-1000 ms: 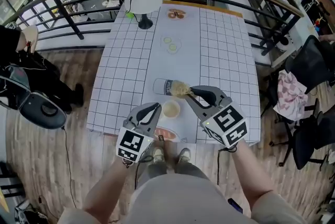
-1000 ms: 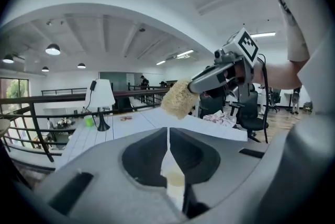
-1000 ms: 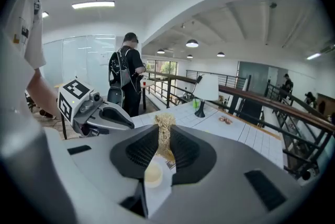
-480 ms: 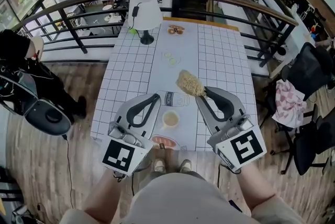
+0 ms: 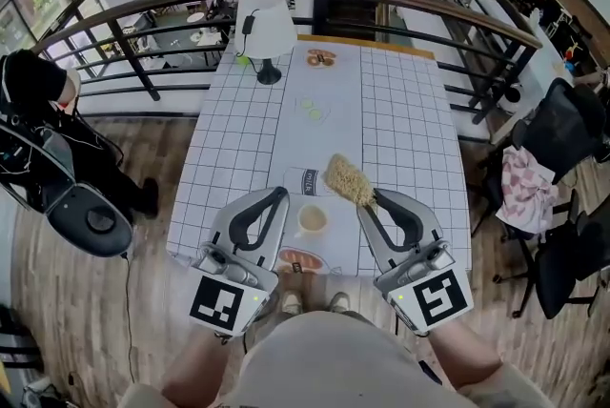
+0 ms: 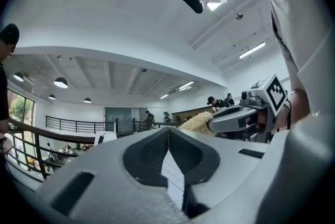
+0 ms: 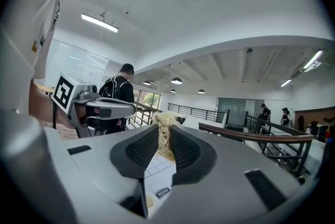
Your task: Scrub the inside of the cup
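Note:
A small white cup (image 5: 312, 220) stands upright on the checked table (image 5: 400, 111) near its front edge, between the two grippers. My right gripper (image 5: 368, 200) is shut on a straw-coloured fibre scrubber (image 5: 348, 178), held up in the air above and to the right of the cup. In the right gripper view the scrubber (image 7: 166, 122) sticks out between the right gripper's (image 7: 165, 139) closed jaws. My left gripper (image 5: 274, 197) hovers left of the cup, apart from it. Its jaws meet in the left gripper view (image 6: 168, 133) with nothing between them.
A milk carton (image 5: 307, 179) lies on its side just beyond the cup. An orange-patterned plate (image 5: 300, 259) sits at the table's front edge. Farther off are cucumber slices (image 5: 312, 110), a small dish of food (image 5: 321, 58) and a white lamp (image 5: 266, 23). A railing (image 5: 419, 1) surrounds the table.
The right gripper has lifted the scrubber from beside the milk carton into the air. Both grippers have drawn back toward me and tilted upward.

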Tool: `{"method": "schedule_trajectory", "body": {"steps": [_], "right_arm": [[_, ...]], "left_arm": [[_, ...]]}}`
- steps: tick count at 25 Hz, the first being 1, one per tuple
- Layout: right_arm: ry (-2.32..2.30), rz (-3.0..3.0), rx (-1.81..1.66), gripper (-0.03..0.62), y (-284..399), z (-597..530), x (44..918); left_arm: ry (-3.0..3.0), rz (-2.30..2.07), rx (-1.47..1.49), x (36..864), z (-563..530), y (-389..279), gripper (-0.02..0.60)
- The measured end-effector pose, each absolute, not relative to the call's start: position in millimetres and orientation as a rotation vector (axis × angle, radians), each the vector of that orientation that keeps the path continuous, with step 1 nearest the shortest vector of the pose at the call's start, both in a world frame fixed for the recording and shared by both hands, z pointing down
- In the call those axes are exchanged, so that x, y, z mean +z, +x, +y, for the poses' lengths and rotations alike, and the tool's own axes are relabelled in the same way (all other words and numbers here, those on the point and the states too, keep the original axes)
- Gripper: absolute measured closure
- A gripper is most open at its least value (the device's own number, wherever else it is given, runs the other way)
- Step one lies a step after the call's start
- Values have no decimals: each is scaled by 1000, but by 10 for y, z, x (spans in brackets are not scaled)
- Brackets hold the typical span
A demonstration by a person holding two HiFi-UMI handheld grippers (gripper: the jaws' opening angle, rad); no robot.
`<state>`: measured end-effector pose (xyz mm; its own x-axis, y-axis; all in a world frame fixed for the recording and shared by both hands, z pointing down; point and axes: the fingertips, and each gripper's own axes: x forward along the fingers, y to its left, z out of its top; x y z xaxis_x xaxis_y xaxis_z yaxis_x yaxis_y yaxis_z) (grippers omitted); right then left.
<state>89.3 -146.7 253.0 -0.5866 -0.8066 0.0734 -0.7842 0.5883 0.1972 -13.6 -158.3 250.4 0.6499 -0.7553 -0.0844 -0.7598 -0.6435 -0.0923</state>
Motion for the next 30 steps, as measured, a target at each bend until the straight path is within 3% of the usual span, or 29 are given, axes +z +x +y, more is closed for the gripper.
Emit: {"method": "schedule_trajectory", "body": {"steps": [30], "right_arm": [[1390, -2684, -55, 525, 1037, -1521, 2540]], "left_arm": [[-2701, 1248, 66, 2528, -1510, -201, 565]]}}
